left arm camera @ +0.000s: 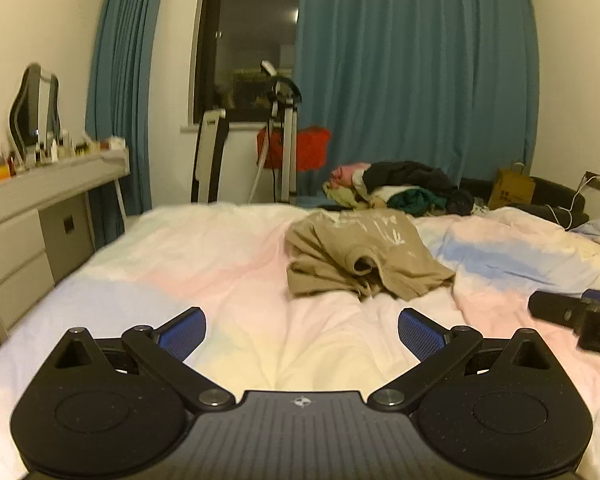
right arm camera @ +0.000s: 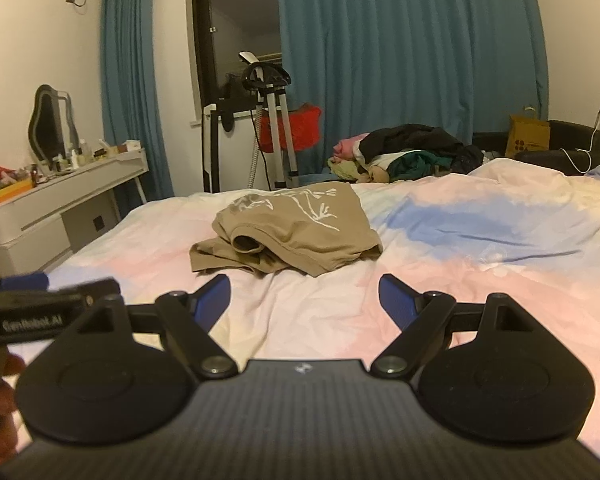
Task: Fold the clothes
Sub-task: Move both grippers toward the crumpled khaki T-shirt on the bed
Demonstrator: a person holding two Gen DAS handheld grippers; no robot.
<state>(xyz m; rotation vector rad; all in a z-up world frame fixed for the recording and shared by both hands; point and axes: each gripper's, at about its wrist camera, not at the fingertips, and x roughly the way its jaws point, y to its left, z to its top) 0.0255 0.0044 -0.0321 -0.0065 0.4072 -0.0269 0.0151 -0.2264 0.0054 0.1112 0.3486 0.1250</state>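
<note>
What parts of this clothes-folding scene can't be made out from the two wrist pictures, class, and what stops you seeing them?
- Tan shirt: crumpled in both views; sleeves and underside lie hidden in its own folds.
- Shirt print: blurred in the left wrist view.
- Clothes pile: far off, single garments too small to separate.
- Right gripper: cut off by the left view's edge.
- Dresser items: blurred, too small to name.

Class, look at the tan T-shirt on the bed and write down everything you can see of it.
The tan T-shirt is soft, knit-looking cloth with a white line print on its upper face. It lies loosely bunched, not neatly folded, with a ribbed opening facing the cameras and layers spilling out at its near edge. It rests on the pastel bedcover, ahead of both open hand-held grippers; neither touches it. The clothes pile beyond lies apart.
</note>
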